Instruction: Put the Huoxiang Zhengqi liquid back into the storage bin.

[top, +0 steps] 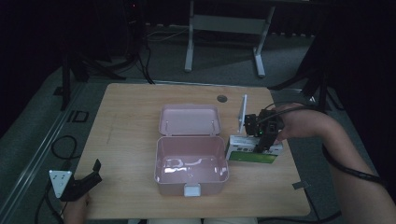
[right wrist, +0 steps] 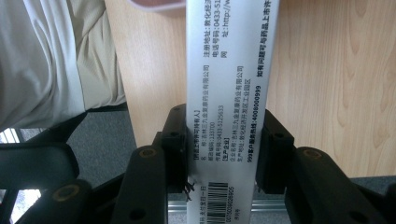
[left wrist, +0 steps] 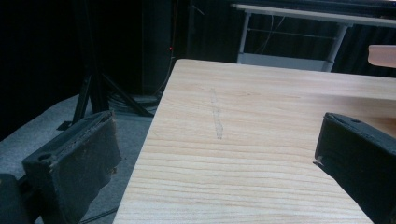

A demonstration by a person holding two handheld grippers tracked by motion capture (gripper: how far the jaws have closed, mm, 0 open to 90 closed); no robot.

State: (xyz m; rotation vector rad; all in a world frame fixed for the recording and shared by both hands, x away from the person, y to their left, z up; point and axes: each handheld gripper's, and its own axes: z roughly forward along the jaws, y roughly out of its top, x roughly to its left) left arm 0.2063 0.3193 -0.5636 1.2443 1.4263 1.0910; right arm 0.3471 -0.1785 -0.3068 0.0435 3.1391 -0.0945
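Note:
A white and green carton [top: 243, 154] lies on the wooden table [top: 130, 107], just right of an open pink box [top: 159, 161] whose lid [top: 190, 120] is folded back. My right gripper [top: 262, 142] reaches down onto the carton. In the right gripper view its jaws press both sides of the carton [right wrist: 229, 70], which shows printed text and a barcode; the right gripper [right wrist: 219, 135] is shut on it. My left gripper [top: 93, 172] hovers at the table's front left corner. Its jaws stand wide apart in the left gripper view, and the left gripper [left wrist: 217, 135] has bare table [left wrist: 261, 102] between them.
A thin white panel [top: 243, 114] stands upright behind the right gripper. A round cable hole [top: 222, 98] sits near the table's far edge. A white-framed desk [top: 224, 28] stands on the floor beyond. A pink corner [left wrist: 383, 55] shows at the right of the left gripper view.

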